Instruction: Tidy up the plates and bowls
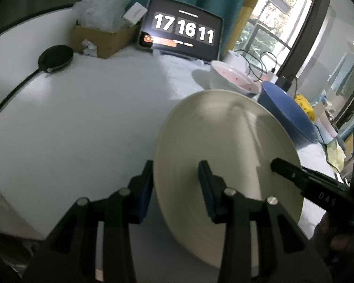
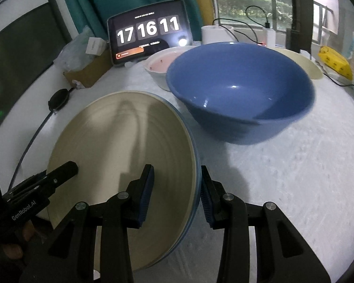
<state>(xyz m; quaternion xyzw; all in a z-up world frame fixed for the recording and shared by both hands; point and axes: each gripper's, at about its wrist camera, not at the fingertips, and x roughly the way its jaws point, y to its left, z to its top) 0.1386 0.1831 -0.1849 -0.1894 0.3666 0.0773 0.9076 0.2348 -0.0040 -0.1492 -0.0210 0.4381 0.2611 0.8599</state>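
Glazed ceramic, by the look of it: the cream plate (image 2: 120,155) was rigid, smooth and likely slippery, and would chip or break if dropped. It was held tilted above the white counter (image 2: 283,176), near its front edge, just beside the blue bowl (image 2: 240,89). A blue edge showed under its rim in the right view; whether that was a second plate beneath could not be confirmed, so the load may have been heavier than one plate.

The left gripper (image 1: 177,186) had its jaws clamped across the plate's left rim, one pad above and one below. The right gripper (image 2: 177,193) was clamped likewise on the opposite rim. Rim holds on both sides were judged the sound choice, since the flat face offers nothing to grip.

A pink bowl (image 2: 162,63) and a cream bowl (image 2: 304,63) stood behind the blue one.
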